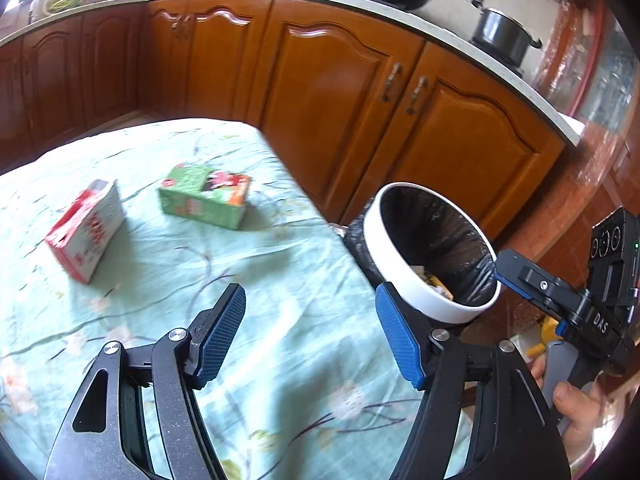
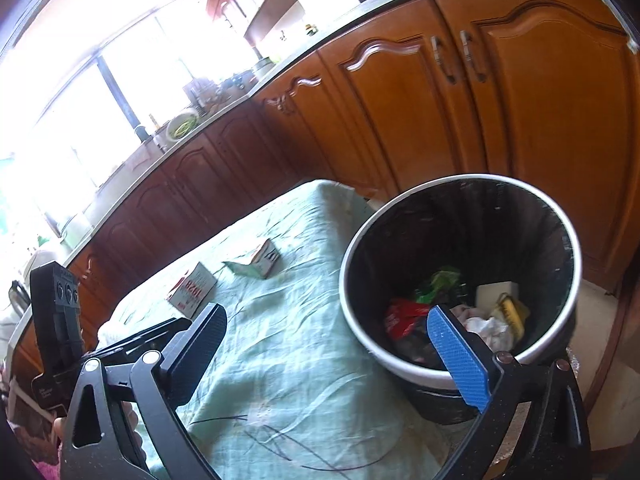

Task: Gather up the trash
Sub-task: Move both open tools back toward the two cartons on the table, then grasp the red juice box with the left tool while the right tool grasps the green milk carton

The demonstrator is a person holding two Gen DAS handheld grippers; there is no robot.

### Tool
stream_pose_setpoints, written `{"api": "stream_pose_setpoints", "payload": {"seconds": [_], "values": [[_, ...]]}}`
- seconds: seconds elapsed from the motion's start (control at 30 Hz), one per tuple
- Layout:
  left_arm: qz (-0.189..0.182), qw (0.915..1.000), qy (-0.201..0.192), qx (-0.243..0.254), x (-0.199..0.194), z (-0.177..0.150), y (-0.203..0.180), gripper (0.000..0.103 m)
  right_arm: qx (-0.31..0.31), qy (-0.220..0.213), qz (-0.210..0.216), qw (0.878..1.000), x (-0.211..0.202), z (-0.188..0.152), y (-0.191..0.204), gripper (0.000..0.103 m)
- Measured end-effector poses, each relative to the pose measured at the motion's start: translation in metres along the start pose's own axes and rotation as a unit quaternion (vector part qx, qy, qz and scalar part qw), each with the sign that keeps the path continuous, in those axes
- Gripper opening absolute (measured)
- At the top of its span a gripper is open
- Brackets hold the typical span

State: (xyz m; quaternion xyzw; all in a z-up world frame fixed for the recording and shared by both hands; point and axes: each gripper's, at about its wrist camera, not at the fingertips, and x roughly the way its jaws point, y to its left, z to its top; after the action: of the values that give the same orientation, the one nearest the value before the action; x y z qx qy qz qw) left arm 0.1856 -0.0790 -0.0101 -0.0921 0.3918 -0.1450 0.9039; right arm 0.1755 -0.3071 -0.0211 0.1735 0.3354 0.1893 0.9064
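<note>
A table covered with a pale green floral cloth is observed beside a run of brown wooden cabinets. Two cartons are found lying on the cloth, apart from each other: a red and white carton, on which the figures "1826" appear to be printed as read from the right wrist view, and a green carton whose printing cannot be read. A white-rimmed bin lined with a black bag is placed against the table's edge; crumpled paper, red and green wrappers and a yellow item are seen inside it. The left gripper is held above the cloth with its jaws apart and nothing between them. The right gripper is spread wide and empty, one blue pad over the bin's rim. The letters "DAS" are noted on the right gripper's body in the left wrist view.
</note>
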Motion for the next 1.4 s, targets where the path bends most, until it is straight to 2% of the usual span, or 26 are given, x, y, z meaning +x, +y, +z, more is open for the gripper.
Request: {"api": "stream_pose_setpoints", "payload": {"seconds": [0.23, 0.7, 1.2, 1.4], "values": [[0.024, 0.9991, -0.010, -0.033, -0.020, -0.011, 0.036, 0.079, -0.034, 0.015, 0.015, 0.999, 0.017, -0.007, 0.029, 0.101], [0.057, 0.9956, -0.019, -0.072, -0.039, -0.020, 0.091, 0.081, -0.118, 0.060, 0.028, 0.991, 0.055, -0.006, 0.077, 0.101], [0.102, 0.9934, -0.007, -0.053, -0.035, 0.002, 0.131, 0.083, -0.195, 0.116, 0.028, 0.974, 0.127, 0.020, 0.112, 0.101], [0.114, 0.9925, -0.002, -0.045, -0.022, 0.017, 0.143, 0.083, -0.249, 0.152, 0.019, 0.956, 0.170, 0.038, 0.130, 0.101]]}}
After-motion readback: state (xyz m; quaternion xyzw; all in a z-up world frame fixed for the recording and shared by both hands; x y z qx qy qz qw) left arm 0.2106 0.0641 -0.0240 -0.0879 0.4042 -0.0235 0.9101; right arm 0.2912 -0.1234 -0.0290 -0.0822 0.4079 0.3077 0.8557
